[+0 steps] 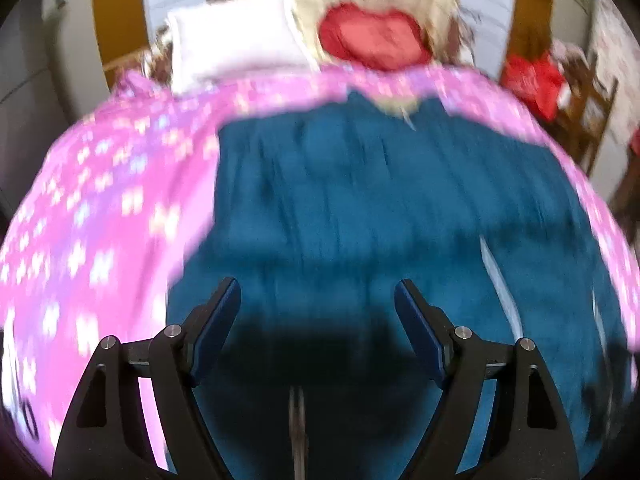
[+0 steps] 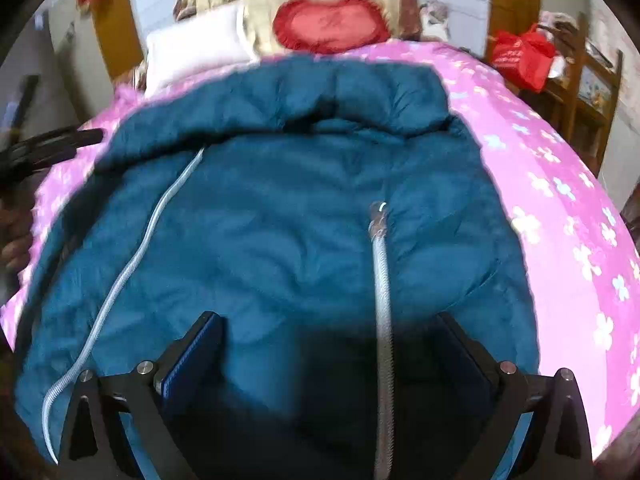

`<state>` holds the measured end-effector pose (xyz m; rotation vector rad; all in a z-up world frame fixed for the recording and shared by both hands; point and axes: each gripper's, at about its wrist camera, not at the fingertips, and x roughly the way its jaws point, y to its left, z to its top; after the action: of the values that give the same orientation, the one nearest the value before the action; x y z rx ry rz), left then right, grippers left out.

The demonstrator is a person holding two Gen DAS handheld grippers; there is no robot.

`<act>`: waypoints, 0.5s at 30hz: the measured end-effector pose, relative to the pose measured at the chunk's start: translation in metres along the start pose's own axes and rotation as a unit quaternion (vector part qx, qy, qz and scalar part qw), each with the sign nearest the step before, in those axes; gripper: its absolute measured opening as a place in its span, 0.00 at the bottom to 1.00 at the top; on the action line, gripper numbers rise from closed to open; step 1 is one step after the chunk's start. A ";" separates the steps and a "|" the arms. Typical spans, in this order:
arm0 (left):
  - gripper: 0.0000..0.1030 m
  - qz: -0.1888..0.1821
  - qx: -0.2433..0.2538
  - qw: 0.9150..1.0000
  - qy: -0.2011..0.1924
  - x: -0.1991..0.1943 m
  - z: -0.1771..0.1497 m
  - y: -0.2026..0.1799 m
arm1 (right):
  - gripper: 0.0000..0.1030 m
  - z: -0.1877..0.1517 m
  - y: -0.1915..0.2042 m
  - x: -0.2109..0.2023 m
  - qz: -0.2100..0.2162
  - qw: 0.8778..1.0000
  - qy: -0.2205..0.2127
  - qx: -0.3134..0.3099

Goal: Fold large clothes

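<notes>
- Far left in the right wrist view, the left gripper [image 2: 60,142] pokes in over the bed's left edge, dark and blurred; a hand [image 2: 14,248] shows below it at the frame's edge.
- In its own view the left gripper [image 1: 318,300] hangs over the jacket, jaws wide apart, nothing between the blue pads.
- White pillow [image 2: 196,54] sits at the head of the bed, left side.
- Teal puffer jacket [image 2: 280,208] lies spread on the pink floral bedspread [image 2: 560,216], collar toward the head of the bed, front open with two pale zipper strips [image 2: 124,276] running down it.
- Red heart-shaped cushion [image 2: 332,24] rests at the head, centre.
- Right gripper [image 2: 328,328] hovers above the jacket's hem, jaws spread wide, holding nothing; one zipper strip runs between them.
- Red bag [image 2: 520,56] is off the bed's right side by wooden furniture.
</notes>
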<state>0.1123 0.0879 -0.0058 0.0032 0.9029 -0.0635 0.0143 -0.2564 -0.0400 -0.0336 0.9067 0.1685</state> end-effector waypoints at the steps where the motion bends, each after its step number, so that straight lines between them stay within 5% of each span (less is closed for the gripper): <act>1: 0.77 0.000 -0.001 1.000 0.015 0.004 -0.011 0.001 | 1.00 -0.003 0.003 0.002 -0.005 1.000 0.006 -0.016; 3: 0.78 0.010 -0.006 0.998 0.058 0.023 -0.039 0.003 | 1.00 -0.009 0.002 0.008 -0.002 1.000 0.014 -0.015; 4: 0.80 0.014 -0.008 1.000 0.018 0.017 -0.048 0.003 | 1.00 -0.011 0.000 0.008 0.003 1.000 0.010 -0.009; 15: 0.91 0.031 -0.028 0.999 0.029 0.024 -0.048 0.005 | 1.00 -0.009 0.000 0.008 0.006 1.000 0.014 -0.026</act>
<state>0.0899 0.0929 -0.0541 -0.0198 0.9623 0.0201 0.0119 -0.2565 -0.0520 -0.0780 0.9302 0.2029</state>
